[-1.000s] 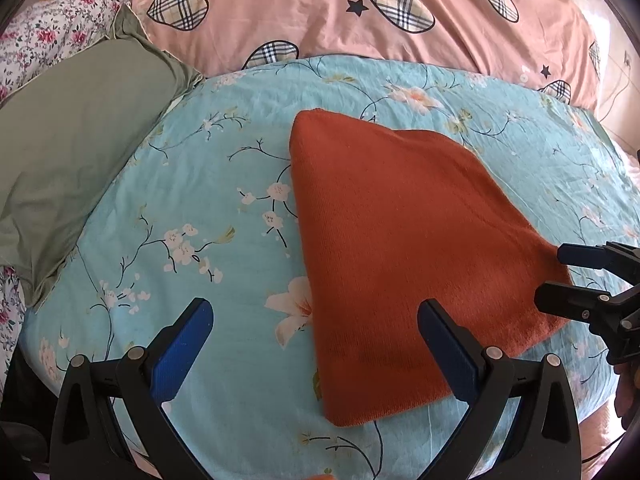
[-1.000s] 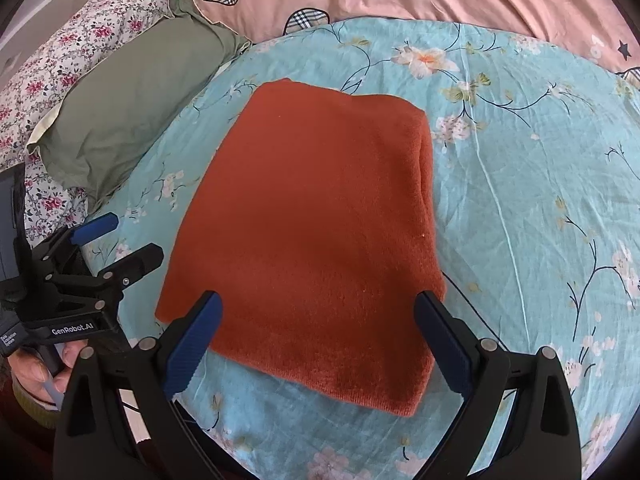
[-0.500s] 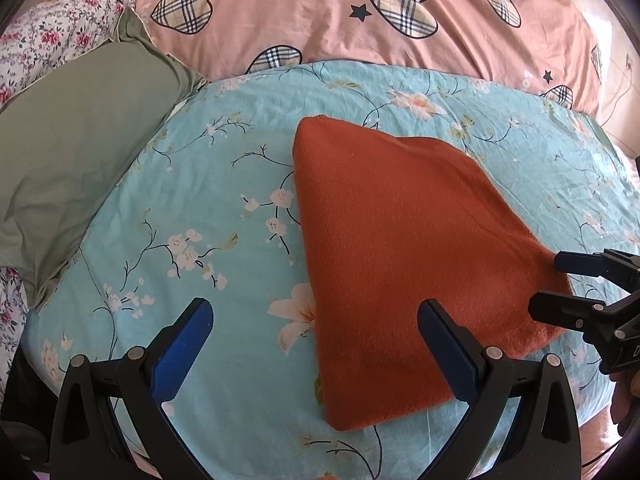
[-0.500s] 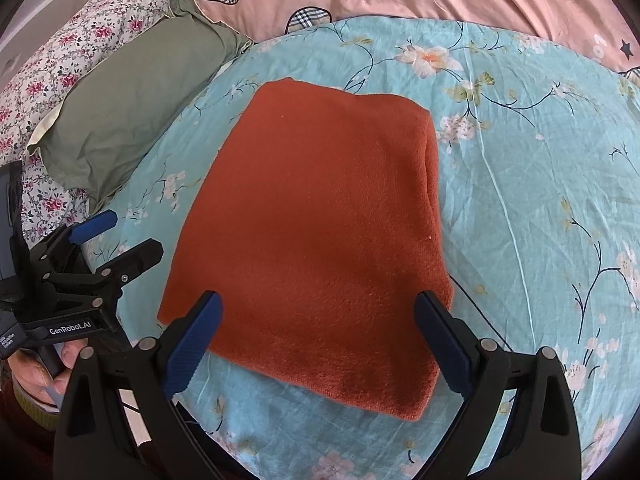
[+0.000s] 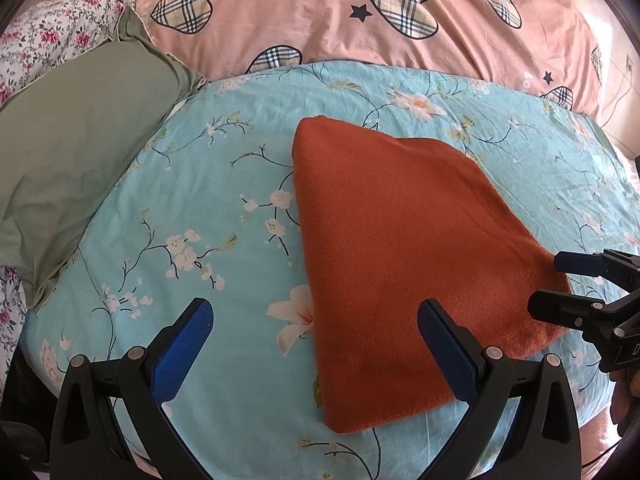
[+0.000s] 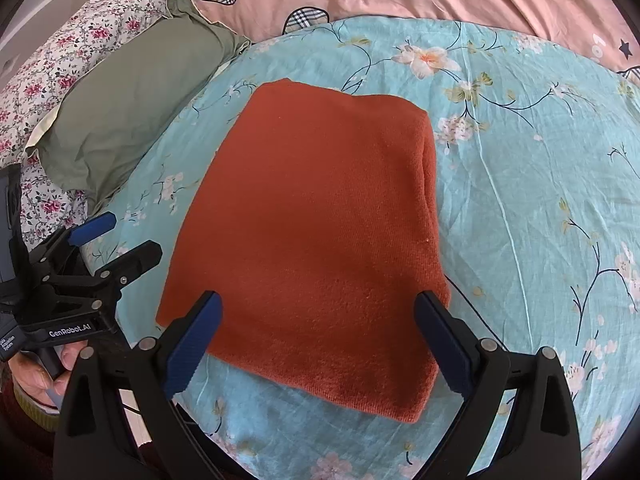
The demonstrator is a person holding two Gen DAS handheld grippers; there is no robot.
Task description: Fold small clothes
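Left wrist view shows a bed (image 5: 520,152) covered by a turquoise sheet printed with blossom branches, with a pink quilt (image 5: 320,12) patterned in plaid hearts across its far edge and a grey-green pillow (image 5: 72,152) at its far left corner. On the sheet, toward the near edge and right of the middle, lies a rust-orange knitted garment (image 5: 400,248), already folded into a flat, roughly four-sided packet. Its long axis runs from the near edge of the bed toward the far edge, with the narrower end pointing at the pink quilt and the wider end nearest the person. In the right wrist view the garment (image 6: 316,220) shows a thick, rounded doubled edge along its right side.

The left gripper (image 5: 316,344) hovers over the near edge, jaws wide apart, holding nothing; one blue pad sits above the garment's near left part. The right gripper (image 6: 316,340) hangs over the near end, jaws also wide apart and empty.

Judging from this, the next fold is likely across the long axis. To do it well, each gripper should pinch one near corner through all layers, lift both evenly, carry them to the far end, and align the edges before releasing.
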